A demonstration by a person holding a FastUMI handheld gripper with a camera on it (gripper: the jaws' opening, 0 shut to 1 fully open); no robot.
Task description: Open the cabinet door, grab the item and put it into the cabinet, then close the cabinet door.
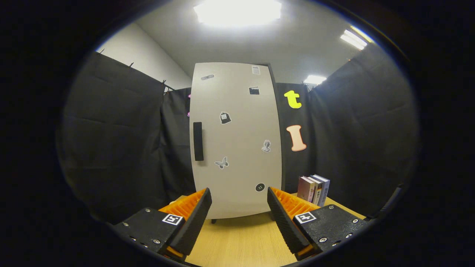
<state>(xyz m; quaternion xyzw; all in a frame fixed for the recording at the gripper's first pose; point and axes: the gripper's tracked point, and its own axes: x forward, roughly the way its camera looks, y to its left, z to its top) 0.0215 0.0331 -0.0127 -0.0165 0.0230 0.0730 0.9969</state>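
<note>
Cabinet door (237, 148) stands shut straight ahead of my gripper (239, 207), whose fingers are spread wide with nothing between them. Opening is the step in hand, I judge. The dark handle (198, 141) sits on the door's left edge, so I must steer left and close on it. The books (313, 190), likely my item, stand just right of the cabinet on the table (241, 241)

Glaring ceiling panel (237, 13) overhead (blown white), sharp focus, fisheye-bent edges
</note>
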